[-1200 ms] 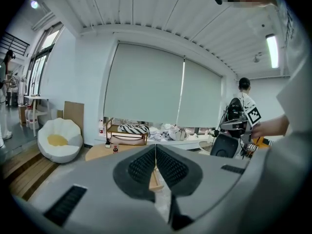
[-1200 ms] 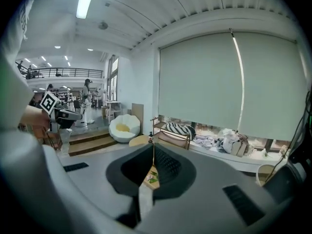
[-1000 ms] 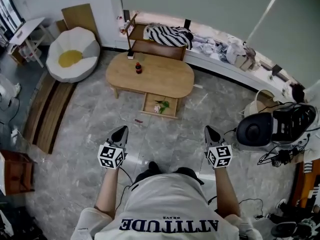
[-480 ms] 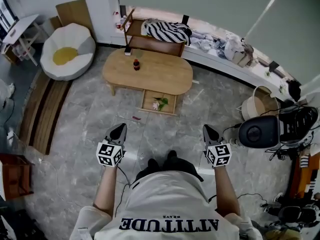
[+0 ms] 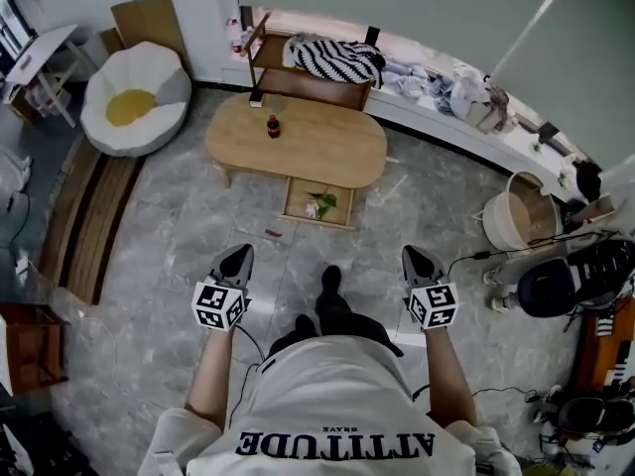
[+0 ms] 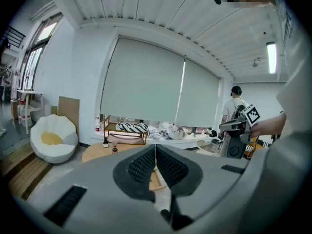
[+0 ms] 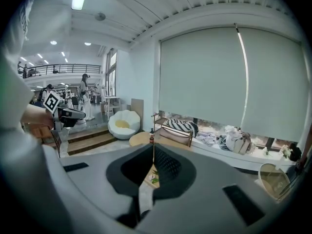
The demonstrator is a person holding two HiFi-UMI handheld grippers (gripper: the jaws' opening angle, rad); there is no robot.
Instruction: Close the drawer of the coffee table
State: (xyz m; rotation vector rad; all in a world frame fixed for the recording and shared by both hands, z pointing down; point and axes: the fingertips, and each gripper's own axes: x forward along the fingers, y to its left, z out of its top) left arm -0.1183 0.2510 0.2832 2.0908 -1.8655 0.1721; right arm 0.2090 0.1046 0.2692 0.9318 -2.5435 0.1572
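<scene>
Plainly the approach is the step in hand: the drawer (image 5: pixel 317 223) stands pulled out from the near side of the coffee-table surface (image 5: pixel 332 152), its open end toward the person, and nothing is touching it yet. A sprig of green leaves (image 5: pixel 325 203) and something small and pale that I cannot identify lie inside it, and a small dark bottle (image 5: pixel 272 127) stands upright on the top, toward the far left. The left claw (image 5: pixel 237 255) and the right claw (image 5: pixel 416 256) are held out side by side above the grey stone floor (image 5: pixel 179 226), well apart from the drawer. Each is clenched, pads pressed together with nothing between them, as each gripper view shows. One dark shoe (image 5: pixel 330 280) is stepped forward between them. By my judgement the next move calls for closing the gap and bringing a claw low to the drawer's front panel. Shut pads should do for a flat push straight toward the table — kept square, so the drawer slides in without skewing, and gentle enough that the bottle stays standing.
</scene>
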